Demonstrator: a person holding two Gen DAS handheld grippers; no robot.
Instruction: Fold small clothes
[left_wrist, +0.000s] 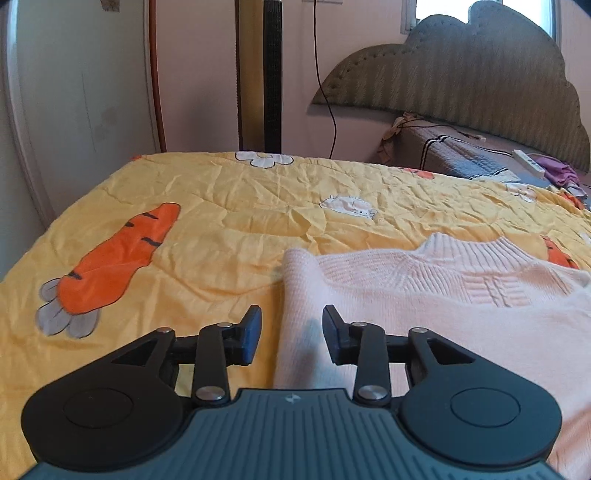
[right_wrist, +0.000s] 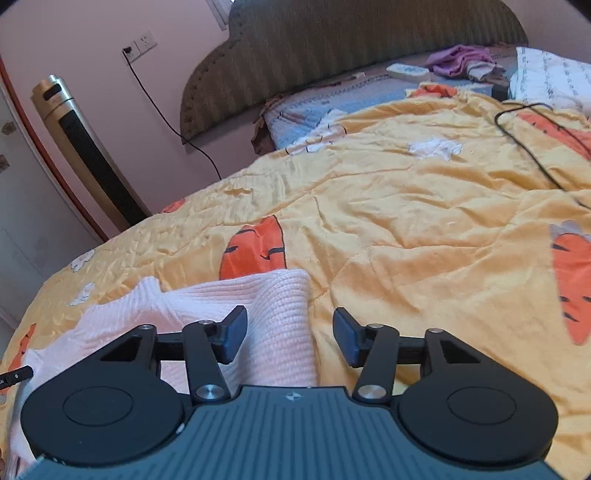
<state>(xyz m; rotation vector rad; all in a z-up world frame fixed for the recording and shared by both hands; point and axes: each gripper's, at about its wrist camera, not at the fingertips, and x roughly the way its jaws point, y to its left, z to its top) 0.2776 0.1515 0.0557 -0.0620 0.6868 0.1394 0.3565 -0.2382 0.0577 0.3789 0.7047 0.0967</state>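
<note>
A pale pink knit sweater (left_wrist: 424, 295) lies on the yellow carrot-print quilt (left_wrist: 207, 229), its ribbed collar toward the headboard. A sleeve or side is folded inward along its left edge. My left gripper (left_wrist: 291, 332) is open just above that folded left edge; the knit shows in the gap between the pads, and neither pad presses on it. In the right wrist view the same sweater (right_wrist: 273, 314) shows its right folded edge. My right gripper (right_wrist: 290, 336) is open over that edge, with its left finger above the knit and its right finger above bare quilt (right_wrist: 424, 236).
A tall tower fan (right_wrist: 88, 155) stands by the pink wall past the bed's far corner. A black cable (right_wrist: 528, 147) trails over the quilt at far right. A padded headboard (right_wrist: 332, 48), purple cloth (right_wrist: 458, 59), a white power strip (left_wrist: 530, 162) and a pillow (right_wrist: 554, 77) are at the bed's head.
</note>
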